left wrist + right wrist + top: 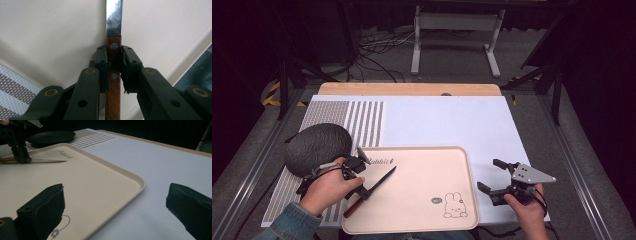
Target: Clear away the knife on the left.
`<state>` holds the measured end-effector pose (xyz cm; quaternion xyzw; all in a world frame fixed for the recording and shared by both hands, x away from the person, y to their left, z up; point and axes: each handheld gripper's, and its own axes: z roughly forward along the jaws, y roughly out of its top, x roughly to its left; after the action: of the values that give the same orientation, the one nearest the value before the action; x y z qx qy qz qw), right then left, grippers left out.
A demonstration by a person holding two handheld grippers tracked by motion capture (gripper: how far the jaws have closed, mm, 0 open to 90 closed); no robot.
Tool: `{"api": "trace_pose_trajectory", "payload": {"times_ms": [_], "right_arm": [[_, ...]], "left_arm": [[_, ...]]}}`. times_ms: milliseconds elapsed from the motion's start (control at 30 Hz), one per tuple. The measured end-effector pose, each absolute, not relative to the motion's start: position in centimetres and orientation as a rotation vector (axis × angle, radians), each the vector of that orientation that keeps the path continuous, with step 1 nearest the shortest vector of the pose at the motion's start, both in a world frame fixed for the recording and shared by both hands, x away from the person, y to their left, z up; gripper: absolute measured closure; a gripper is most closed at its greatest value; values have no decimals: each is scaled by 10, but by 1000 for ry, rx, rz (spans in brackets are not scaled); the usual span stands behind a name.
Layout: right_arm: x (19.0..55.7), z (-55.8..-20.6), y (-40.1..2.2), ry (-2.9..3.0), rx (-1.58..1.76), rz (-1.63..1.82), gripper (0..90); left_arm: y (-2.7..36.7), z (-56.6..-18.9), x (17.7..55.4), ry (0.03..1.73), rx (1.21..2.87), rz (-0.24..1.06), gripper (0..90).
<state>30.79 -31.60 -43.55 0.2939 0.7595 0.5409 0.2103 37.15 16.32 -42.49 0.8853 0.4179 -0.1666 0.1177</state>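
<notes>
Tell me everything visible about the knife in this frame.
The knife is small, with a brown wooden handle fixed by two metal rivets and a narrow, shiny, pointed steel blade. It lies at the left side of the beige tray, blade pointing up-right toward the tray's middle. The left tool is shut on the handle just behind the blade, at the rivets.

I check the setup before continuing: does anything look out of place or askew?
Nothing stands out. The knife lies slanted on the tray, clamped at its wooden handle by the left gripper; the right gripper is open.
</notes>
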Motion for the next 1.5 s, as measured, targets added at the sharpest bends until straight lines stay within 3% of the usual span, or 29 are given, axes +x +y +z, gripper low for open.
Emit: {"api": "trace_pose_trajectory", "payload": {"times_ms": [267,367,633,667,733,867,1000,1133,1167,1267,1300,1500], "right_arm": [[308,-435,-316,2111,815,1511,30],[308,-435,-315,2112,815,1514,30],[308,-435,-315,2113,813,1513,31],[308,-435,-315,2112,814,1513,31],[308,-435,-315,2112,813,1510,30],[308,-435,-315,2112,814,1509,30],[308,-435,-315,2114,812,1508,30],[308,-435,-315,2114,810,1509,30],[308,-435,-315,2114,810,1509,30],[307,-435,-315,2115,809,1509,30],[307,-435,-315,2116,809,1509,29],[308,-436,-315,2118,806,1510,29]], "left_arm": [[163,-425,371,1208,2598,-507,755],[163,-422,370,1182,2604,-504,623],[161,-415,368,1143,2594,-415,394],[160,-413,367,1119,2606,-377,394],[159,-409,366,1052,2606,-295,310],[154,-402,363,906,2616,-175,267],[148,-396,358,690,2622,-74,400],[145,-393,355,595,2587,-30,582],[144,-392,355,555,2583,-21,582],[142,-389,352,482,2577,6,850],[141,-389,351,460,2579,15,900],[132,-396,351,373,2616,6,900]]}}
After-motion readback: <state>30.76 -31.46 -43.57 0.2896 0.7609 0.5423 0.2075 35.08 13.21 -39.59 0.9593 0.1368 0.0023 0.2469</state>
